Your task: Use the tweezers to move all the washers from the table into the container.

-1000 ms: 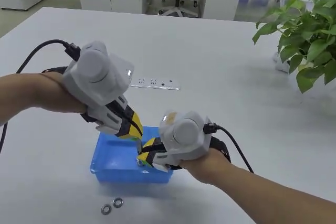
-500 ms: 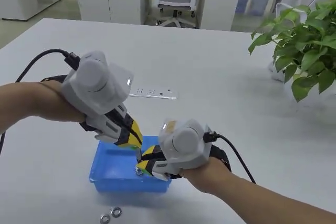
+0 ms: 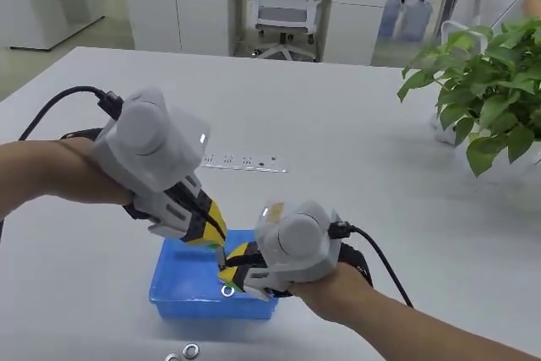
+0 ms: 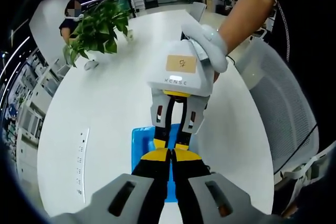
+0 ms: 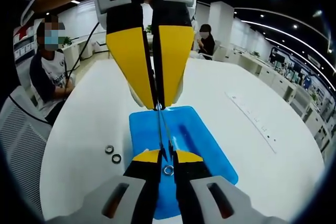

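Barely shifted in 1 s, L tongs (image 5: pixel 156 103) and R tongs (image 5: pixel 167 158) both clamp tweezers (image 5: pixel 159 129), long axis running L-to-R, washer (image 5: pixel 168 170) pinched at tip by R tongs over blue container (image 5: pixel 205 150); 2 more washers (image 5: pixel 116 158) on table (image 3: pixel 355 150).

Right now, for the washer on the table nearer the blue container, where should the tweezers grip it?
Probably the washer by one side of its ring, one tweezers tip in the hole, one outside, coming down from above: it lies flat on the table, leaving no edge to pinch sideways.
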